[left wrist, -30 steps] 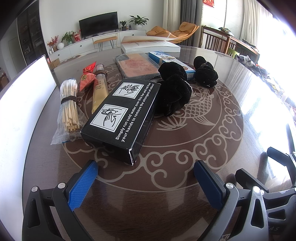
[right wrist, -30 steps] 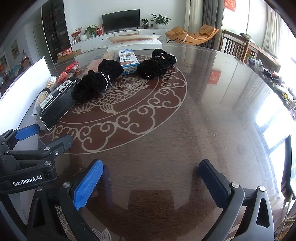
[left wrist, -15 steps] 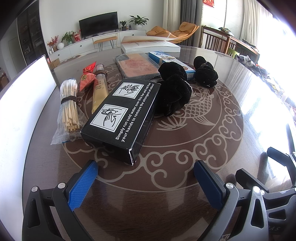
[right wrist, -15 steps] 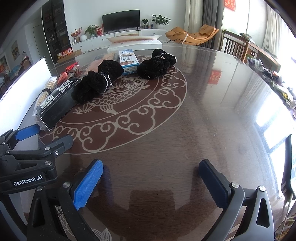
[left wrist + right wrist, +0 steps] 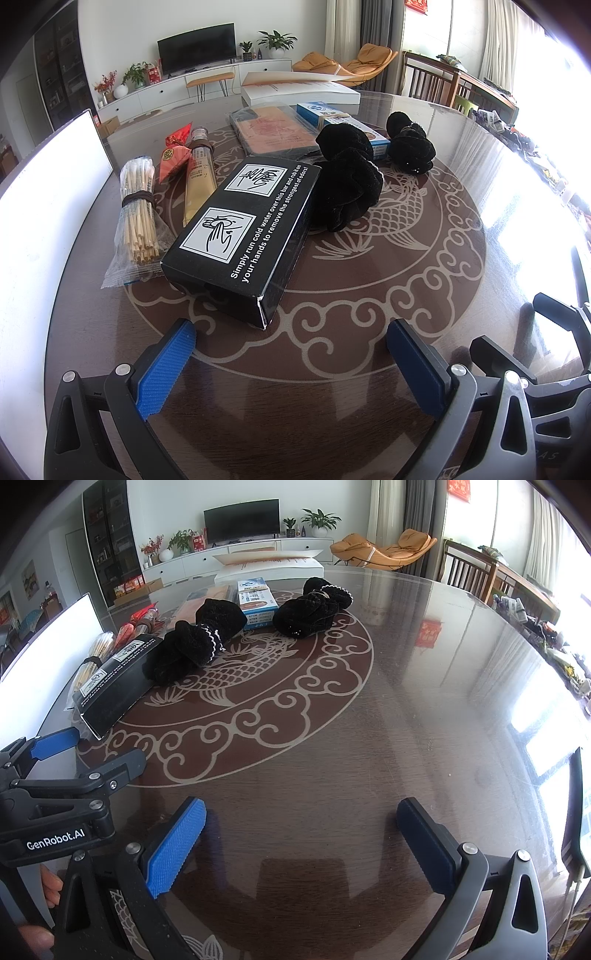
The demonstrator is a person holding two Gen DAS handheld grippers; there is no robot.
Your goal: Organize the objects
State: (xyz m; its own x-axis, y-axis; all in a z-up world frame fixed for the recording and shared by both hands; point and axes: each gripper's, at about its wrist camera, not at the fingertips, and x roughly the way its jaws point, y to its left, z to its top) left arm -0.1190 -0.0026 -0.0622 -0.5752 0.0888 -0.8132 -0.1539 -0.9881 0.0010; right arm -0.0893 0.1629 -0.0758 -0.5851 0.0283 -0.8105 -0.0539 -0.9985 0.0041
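A round dark tabletop [image 5: 424,295] with a pale fish-and-cloud pattern under a glossy surface carries everything. At its far edge lies a large white book [image 5: 299,90] with its cover lifted. The left gripper [image 5: 291,354] hovers low over the near rim, its blue-padded fingers [image 5: 166,369] spread wide with nothing between them; the right gripper [image 5: 301,834] hangs likewise over bare wood, fingers wide apart and empty. Just ahead of the left gripper lies a black box [image 5: 243,232] with white lettering, angled away. Beyond it sits a flat packet [image 5: 273,129] with an orange face, and beside that a blue-and-white carton [image 5: 341,122]. A black scrunchie [image 5: 347,184] touches the box's right side; a second black scrunchie [image 5: 410,146] rests just right of the carton. Left of the box lie a bagged bundle of sticks [image 5: 138,210], a gold tube [image 5: 197,173] and a small red packet [image 5: 177,151].
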